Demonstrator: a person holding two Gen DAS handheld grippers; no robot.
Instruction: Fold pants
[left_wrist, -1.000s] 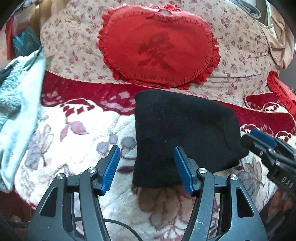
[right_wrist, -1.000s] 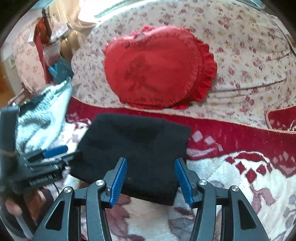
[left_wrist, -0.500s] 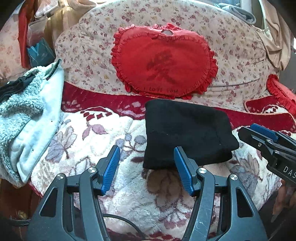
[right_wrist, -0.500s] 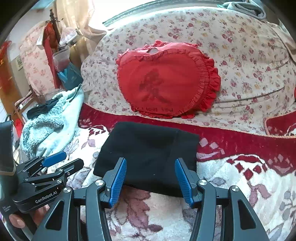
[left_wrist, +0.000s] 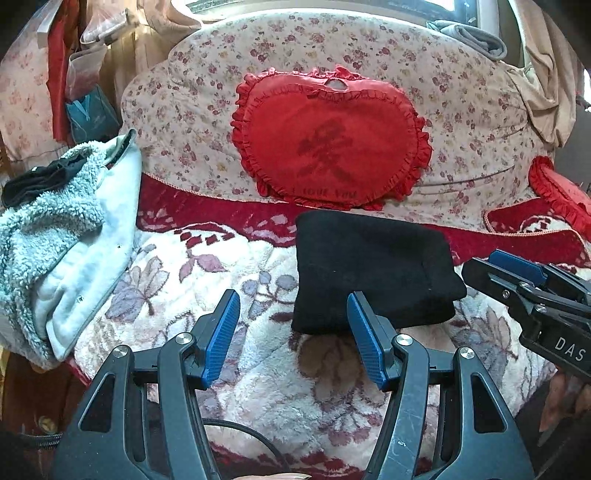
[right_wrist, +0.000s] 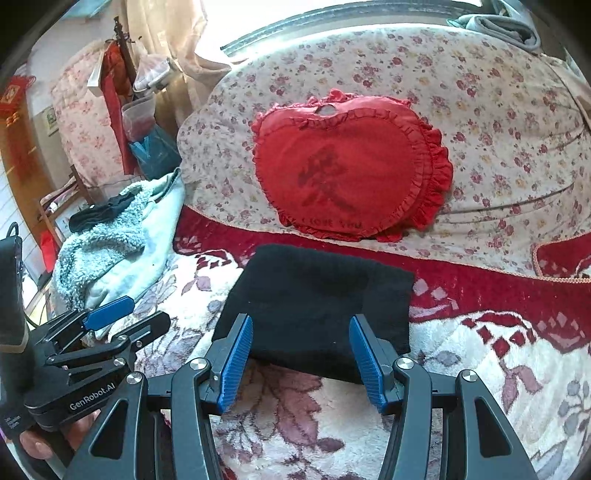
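The black pants (left_wrist: 373, 271) lie folded into a compact rectangle on the floral fleece blanket (left_wrist: 221, 280), just in front of a red heart cushion (left_wrist: 332, 142). They also show in the right wrist view (right_wrist: 317, 299). My left gripper (left_wrist: 293, 332) is open and empty, held back from the pants' near left corner. My right gripper (right_wrist: 301, 354) is open and empty, just short of the pants' near edge. Each gripper appears at the side of the other's view, the right one (left_wrist: 524, 280) and the left one (right_wrist: 110, 325).
A pale blue fleece garment (left_wrist: 62, 236) with a dark item on top lies heaped at the left edge of the seat. The flowered sofa back (left_wrist: 480, 122) rises behind. A second red cushion (left_wrist: 557, 192) sits at the far right. Bags and clutter (right_wrist: 147, 147) stand left.
Both grippers have pulled back and up from the folded pants, which now look smaller and farther off. The pants have not moved. Both grippers stay open.
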